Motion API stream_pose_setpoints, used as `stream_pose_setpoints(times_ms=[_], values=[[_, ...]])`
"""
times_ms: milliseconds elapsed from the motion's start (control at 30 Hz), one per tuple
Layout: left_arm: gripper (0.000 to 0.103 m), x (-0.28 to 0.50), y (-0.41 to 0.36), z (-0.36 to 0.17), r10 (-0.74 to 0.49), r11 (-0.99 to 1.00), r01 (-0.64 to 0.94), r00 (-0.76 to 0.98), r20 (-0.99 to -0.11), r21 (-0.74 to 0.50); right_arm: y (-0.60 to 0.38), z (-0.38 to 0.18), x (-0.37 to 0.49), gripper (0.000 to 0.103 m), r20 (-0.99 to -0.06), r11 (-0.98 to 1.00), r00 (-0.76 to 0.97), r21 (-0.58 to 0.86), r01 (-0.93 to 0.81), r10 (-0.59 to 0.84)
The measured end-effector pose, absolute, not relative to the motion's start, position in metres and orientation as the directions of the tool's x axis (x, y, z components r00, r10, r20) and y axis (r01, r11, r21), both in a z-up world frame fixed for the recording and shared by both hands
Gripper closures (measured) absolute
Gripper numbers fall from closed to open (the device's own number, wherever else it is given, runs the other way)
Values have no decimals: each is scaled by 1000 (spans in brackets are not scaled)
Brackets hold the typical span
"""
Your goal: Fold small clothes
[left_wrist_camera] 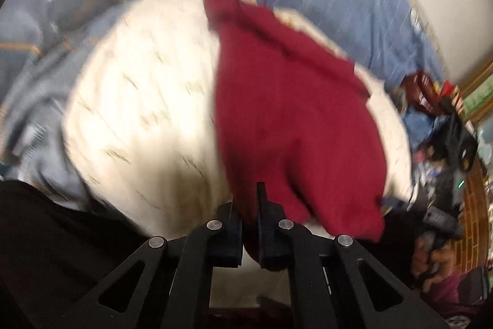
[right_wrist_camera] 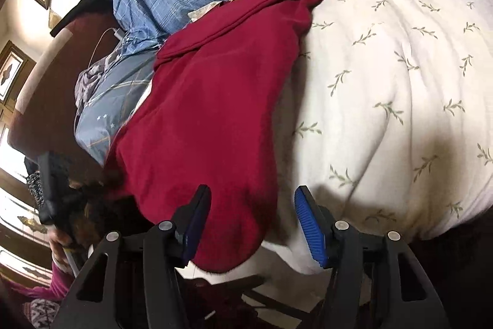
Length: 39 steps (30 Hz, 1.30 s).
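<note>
The left gripper (left_wrist_camera: 250, 207) is clamping the red garment's (left_wrist_camera: 292, 113) near hem for folding, while the right gripper (right_wrist_camera: 251, 221) is straddling the other corner, jaws apart, over the cream quilt (right_wrist_camera: 385, 82).

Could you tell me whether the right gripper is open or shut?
Open: the right gripper has a clear gap between its fingers, astride the red garment's near edge.

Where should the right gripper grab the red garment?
Take the red garment by its near rounded hem, coming from the bed's front edge. That hem hangs over the white quilt and already sits between the open right gripper fingers.
</note>
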<state>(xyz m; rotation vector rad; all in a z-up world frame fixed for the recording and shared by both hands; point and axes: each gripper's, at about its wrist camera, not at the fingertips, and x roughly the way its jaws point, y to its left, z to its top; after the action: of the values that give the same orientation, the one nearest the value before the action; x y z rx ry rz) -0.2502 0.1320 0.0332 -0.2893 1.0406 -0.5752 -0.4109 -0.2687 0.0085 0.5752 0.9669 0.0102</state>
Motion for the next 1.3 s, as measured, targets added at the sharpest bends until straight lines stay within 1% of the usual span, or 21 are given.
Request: stream_pose_setpoints(times_ms=[67,133,200,333,367,400,433,567,700,800,867,900,933,967,1033,1067,1100,1133,1233,1300], values=[[99,-250,147,39,-570,821,287,400,-717,-493,-267,7,-415,42,-763,842,578,489,225,289],[98,-248,154,35,-545,839,267,409,-732,-475,-262,3,-417,41,-763,840,560,504,201,324],[99,-250,151,31,-521,854,264,404,-752,-449,-255,-2,-416,41,-775,845,531,501,185,343],[99,-249,142,31,-522,853,266,400,-753,-450,-241,-12,-412,40,-788,853,486,500,150,377],[98,-250,141,32,-518,855,264,399,-756,-446,-240,-16,-409,38,-801,854,468,494,163,373],[98,-252,142,35,-515,857,261,397,-760,-444,-240,-20,-406,32,-814,853,452,486,187,365],[98,-252,142,35,-510,860,259,395,-764,-440,-240,-25,-405,29,-824,850,437,483,212,360],[98,-253,142,39,-500,866,247,397,-770,-435,-239,-34,-406,28,-828,833,404,503,230,388],[98,-252,138,34,-482,876,240,390,-785,-419,-240,-41,-402,28,-784,790,438,570,225,440],[98,-252,134,30,-473,881,236,385,-793,-410,-236,-55,-397,29,-773,772,445,589,238,453],[98,-252,133,30,-471,882,236,385,-794,-408,-237,-56,-399,39,-757,766,476,600,233,448],[98,-252,133,30,-472,881,236,385,-793,-410,-238,-54,-402,55,-749,765,489,603,226,446],[98,-252,133,30,-474,880,236,383,-793,-412,-240,-47,-406,67,-739,768,506,605,208,445],[98,-252,133,30,-474,880,236,381,-793,-413,-240,-41,-408,72,-734,779,519,598,190,438],[98,-251,132,29,-473,881,236,379,-795,-411,-240,-23,-414,91,-742,819,536,554,151,403],[98,-252,131,28,-472,881,236,377,-797,-410,-240,-15,-419,92,-751,839,537,526,136,384],[98,-252,129,27,-473,880,237,374,-798,-411,-240,-8,-423,96,-758,854,536,506,122,373],[98,-252,128,27,-474,880,237,370,-799,-412,-239,-2,-426,97,-761,863,534,493,108,368],[98,-254,120,21,-482,874,246,346,-805,-419,-236,8,-433,98,-770,882,529,465,84,356],[97,-254,114,14,-478,876,250,330,-814,-413,-238,2,-432,98,-787,885,510,455,102,346]])
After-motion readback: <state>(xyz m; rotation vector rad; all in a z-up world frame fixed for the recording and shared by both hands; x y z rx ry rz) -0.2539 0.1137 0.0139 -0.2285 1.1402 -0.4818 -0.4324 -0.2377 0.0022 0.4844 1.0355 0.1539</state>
